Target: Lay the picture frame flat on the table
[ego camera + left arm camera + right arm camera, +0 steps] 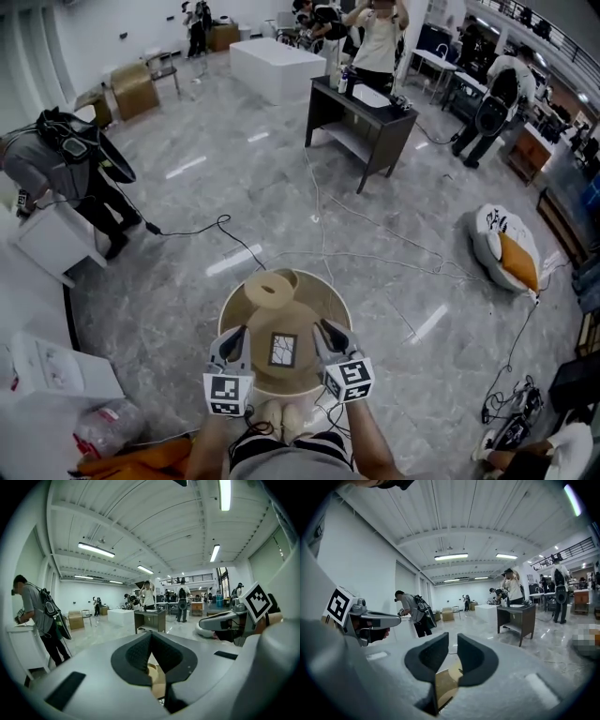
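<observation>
Picture frame (282, 349): small, dark border, pale picture. It sits near the middle of the round beige table (327, 298), face toward the head camera. Can't tell from this angle whether it lies flat or leans.

A beige ring (273, 289) is on the same tabletop at 12 o'clock from the frame, apart from it.

Left gripper (237, 335) is at 9 o'clock of the frame and not touching it. In its own view the pads meet at the tips, so it's closed with nothing between them. Only tabletop shows below.

Right gripper (327, 329) is at 3 o'clock of the frame, also clear of it. Its pads stand a narrow gap apart and hold nothing. Beige tabletop shows through the gap.

Both marker cubes sit toward 6 o'clock, close to the person's forearms.

Further out in the head view:
- Cables (319, 246) trail over the glossy grey floor at 12 o'clock.
- A dark desk (361, 122) is beyond them at 1 o'clock, with people standing behind it.
- A person with a backpack (66, 159) bends over a white table at 10 o'clock.
- A white cushion with an orange pillow (507, 247) lies on the floor at 3 o'clock.
- A white box (58, 370) is at 8 o'clock.
</observation>
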`<state>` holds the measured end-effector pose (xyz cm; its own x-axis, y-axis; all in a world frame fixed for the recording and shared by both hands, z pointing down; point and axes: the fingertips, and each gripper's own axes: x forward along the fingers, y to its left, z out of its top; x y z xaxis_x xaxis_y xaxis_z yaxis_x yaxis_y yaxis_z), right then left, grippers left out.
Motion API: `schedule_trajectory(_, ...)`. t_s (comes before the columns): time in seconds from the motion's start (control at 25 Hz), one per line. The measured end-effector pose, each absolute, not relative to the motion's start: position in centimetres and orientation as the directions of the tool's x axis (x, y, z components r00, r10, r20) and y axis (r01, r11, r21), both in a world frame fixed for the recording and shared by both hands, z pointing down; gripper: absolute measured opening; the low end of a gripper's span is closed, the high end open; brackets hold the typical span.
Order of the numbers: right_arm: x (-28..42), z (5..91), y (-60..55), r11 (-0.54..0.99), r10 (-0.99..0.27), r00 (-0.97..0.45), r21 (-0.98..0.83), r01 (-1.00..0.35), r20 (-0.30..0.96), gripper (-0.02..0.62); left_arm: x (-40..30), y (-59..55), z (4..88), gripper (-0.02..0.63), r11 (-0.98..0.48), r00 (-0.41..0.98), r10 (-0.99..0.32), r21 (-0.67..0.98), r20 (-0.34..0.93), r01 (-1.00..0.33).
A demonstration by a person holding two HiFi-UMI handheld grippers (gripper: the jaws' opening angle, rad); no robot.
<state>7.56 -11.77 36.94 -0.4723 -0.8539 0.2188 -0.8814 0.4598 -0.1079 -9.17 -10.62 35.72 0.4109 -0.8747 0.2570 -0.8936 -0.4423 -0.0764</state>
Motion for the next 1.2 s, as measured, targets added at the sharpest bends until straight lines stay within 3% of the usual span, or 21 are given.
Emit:
schedule_trajectory(0.16, 8.8, 34.4, -9.5, 0.443, -0.875, -0.448, -0.074, -0.894, 0.182, 0.002, -8.1, -8.6, 33.9, 0.017, -0.445, 0.416, -0.877, -0.079, 0.242, -0.892)
schedule_trajectory(1.2, 9.8, 32.3, -1.0, 0.452, -0.885, -0.452, -0.028, -0.892, 0.110, -0.002, -7.5, 0.0, 33.3, 0.017, -0.431, 0.409, -0.879, -0.042, 0.244, -0.901)
